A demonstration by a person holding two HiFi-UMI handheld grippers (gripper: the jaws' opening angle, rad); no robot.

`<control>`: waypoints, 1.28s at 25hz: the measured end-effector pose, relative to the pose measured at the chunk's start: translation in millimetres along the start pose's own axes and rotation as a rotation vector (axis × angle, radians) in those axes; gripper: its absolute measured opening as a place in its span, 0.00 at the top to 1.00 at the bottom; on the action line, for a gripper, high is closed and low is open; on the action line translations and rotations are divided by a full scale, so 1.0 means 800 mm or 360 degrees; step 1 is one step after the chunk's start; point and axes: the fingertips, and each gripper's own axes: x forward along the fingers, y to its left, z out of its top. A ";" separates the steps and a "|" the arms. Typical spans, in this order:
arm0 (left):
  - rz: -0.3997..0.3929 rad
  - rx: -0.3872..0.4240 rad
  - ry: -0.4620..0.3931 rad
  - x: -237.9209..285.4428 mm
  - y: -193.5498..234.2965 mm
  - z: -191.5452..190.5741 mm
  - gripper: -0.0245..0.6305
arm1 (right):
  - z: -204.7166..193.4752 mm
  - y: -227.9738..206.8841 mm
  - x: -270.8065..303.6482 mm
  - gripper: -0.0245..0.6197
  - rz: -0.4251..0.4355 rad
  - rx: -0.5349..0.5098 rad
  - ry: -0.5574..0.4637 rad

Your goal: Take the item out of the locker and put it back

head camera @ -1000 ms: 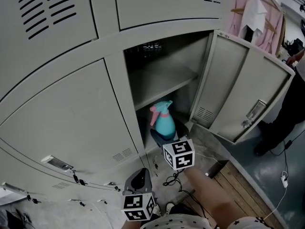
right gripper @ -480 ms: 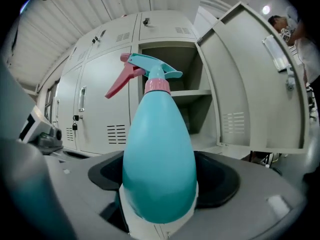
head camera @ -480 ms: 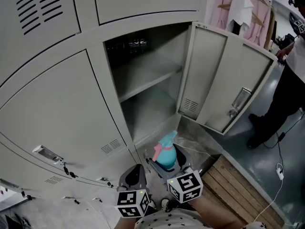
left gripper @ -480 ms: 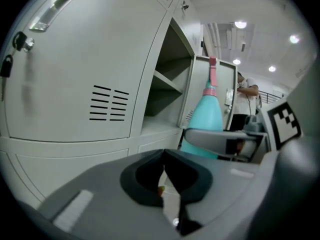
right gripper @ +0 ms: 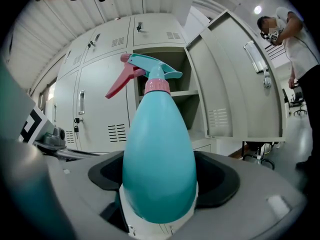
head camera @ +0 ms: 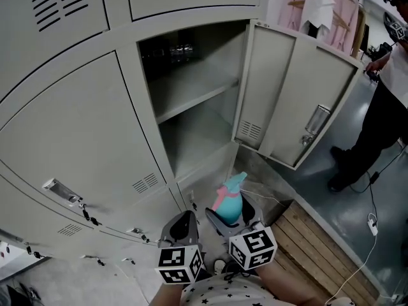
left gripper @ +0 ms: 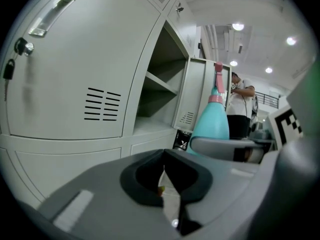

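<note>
The teal spray bottle with a pink trigger is outside the locker, held low in front of its open compartment. My right gripper is shut on the bottle's body, which fills the right gripper view between the jaws. The bottle stands roughly upright, nozzle up. My left gripper hangs just left of it, shut and holding nothing. In the left gripper view the bottle appears to the right. The locker door is swung wide open to the right; the inner shelf is bare.
A person stands at the right by the door's edge. A wooden pallet and cables lie on the floor to the right. Pink garments hang behind. Closed locker doors with keys are at the left.
My right gripper has drawn the bottle out of the lower part of the locker and down toward me. The left gripper stayed low and shut.
</note>
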 end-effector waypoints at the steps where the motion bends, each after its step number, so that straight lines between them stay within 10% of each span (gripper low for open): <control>1: 0.0000 0.0005 -0.0001 -0.001 -0.001 0.000 0.95 | 0.000 0.000 -0.001 0.32 -0.0001 0.0003 0.0000; 32: 0.0131 -0.0001 -0.0005 0.002 0.026 0.008 0.95 | 0.025 -0.011 0.096 0.32 0.0085 -0.0105 -0.0009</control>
